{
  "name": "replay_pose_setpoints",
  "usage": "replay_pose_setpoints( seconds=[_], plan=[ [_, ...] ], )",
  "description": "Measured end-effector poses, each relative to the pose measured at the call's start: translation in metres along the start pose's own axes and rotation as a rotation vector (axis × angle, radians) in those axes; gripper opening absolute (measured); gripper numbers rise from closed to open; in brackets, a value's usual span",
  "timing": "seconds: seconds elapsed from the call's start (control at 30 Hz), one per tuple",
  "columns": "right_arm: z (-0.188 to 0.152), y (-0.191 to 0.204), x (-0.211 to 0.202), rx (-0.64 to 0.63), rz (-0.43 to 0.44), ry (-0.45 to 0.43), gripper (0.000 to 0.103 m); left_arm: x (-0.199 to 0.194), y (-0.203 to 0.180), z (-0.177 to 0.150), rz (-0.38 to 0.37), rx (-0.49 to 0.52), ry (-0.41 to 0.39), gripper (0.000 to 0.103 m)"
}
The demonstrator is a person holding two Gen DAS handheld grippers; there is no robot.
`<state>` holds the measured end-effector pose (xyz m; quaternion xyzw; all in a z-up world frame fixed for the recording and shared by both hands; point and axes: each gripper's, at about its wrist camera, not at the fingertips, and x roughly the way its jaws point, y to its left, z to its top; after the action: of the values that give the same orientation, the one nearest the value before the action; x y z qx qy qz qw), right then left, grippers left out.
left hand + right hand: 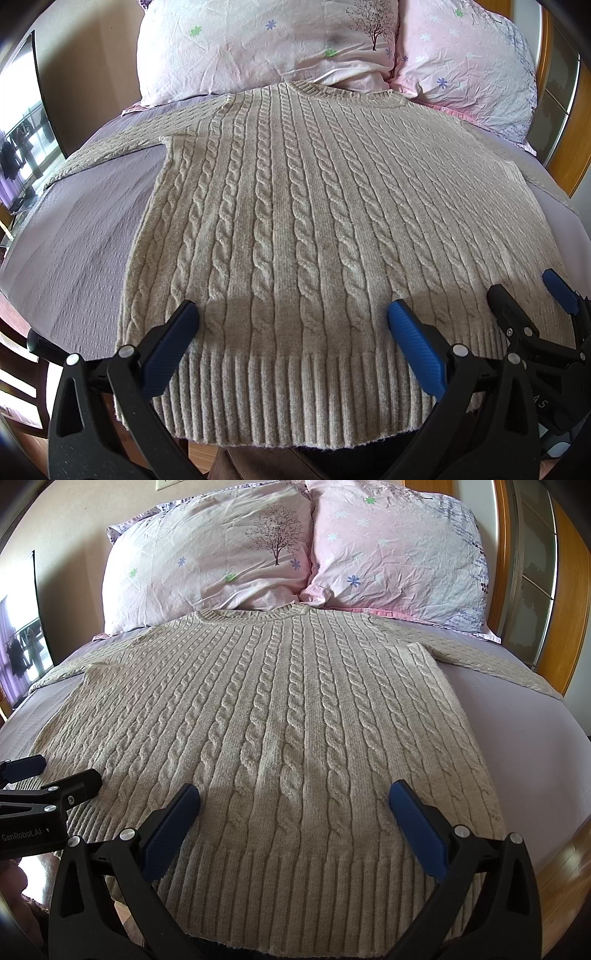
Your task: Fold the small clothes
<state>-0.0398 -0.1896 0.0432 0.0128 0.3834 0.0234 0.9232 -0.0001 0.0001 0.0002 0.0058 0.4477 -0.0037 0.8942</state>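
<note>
A beige cable-knit sweater [306,206] lies flat on the bed, collar toward the pillows, ribbed hem toward me; it also shows in the right wrist view [280,716]. Its sleeves stretch out to both sides. My left gripper [291,314] is open and empty, hovering above the hem on the sweater's left half. My right gripper [295,797] is open and empty above the hem on the right half. The right gripper shows at the right edge of the left wrist view [532,291]; the left gripper shows at the left edge of the right wrist view [55,775].
The bed has a lilac sheet [74,236], also in the right wrist view [517,716]. Two pink flowered pillows [207,561] [399,550] lean at the head. A wooden headboard [576,602] stands at the right. A window is at far left [18,147].
</note>
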Motion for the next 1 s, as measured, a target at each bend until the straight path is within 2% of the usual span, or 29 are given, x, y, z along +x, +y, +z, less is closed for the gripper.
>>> replay_pose_setpoints(
  seconds=[1.0],
  plan=[
    [0.0001,0.0,0.0001,0.0,0.0,0.0,0.102,-0.0001,0.0,0.0001,0.0,0.0,-0.002,0.101]
  ],
)
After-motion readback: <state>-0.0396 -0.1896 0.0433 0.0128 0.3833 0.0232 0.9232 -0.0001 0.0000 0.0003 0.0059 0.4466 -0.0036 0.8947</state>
